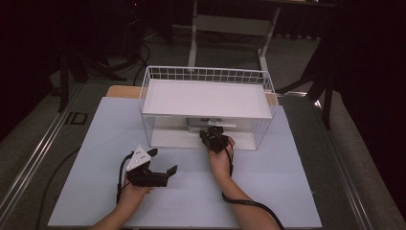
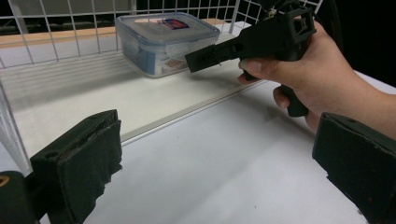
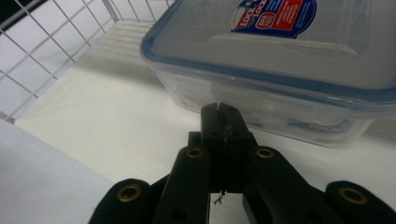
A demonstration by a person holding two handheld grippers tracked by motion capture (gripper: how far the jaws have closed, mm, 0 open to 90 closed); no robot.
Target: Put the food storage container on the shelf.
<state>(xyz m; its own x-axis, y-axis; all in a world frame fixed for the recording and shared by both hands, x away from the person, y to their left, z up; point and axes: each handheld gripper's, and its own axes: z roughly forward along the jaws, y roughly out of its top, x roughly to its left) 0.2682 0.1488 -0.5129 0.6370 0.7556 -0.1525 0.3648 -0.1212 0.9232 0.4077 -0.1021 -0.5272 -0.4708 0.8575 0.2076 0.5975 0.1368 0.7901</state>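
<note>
A clear plastic food box (image 2: 163, 42) with a blue-rimmed lid and a red-and-blue label (image 3: 280, 60) sits on the lower shelf of a white wire rack (image 1: 206, 74), where it shows as a pale shape (image 1: 210, 123). My right gripper (image 3: 222, 114) is shut with nothing between its pads. Its tips (image 2: 196, 60) point at the box's front wall, very close; contact cannot be told. In the high view the right gripper (image 1: 215, 130) reaches under the rack's top tray. My left gripper (image 1: 163, 161) rests low over the table, open and empty (image 2: 219, 140).
The rack's white top tray (image 1: 206, 98) overhangs the box, and wire mesh (image 3: 56, 42) walls its sides and back. The lower shelf board (image 2: 70, 93) ends in a lip at the pale table (image 1: 268, 182). A cable (image 1: 249, 203) trails from my right hand.
</note>
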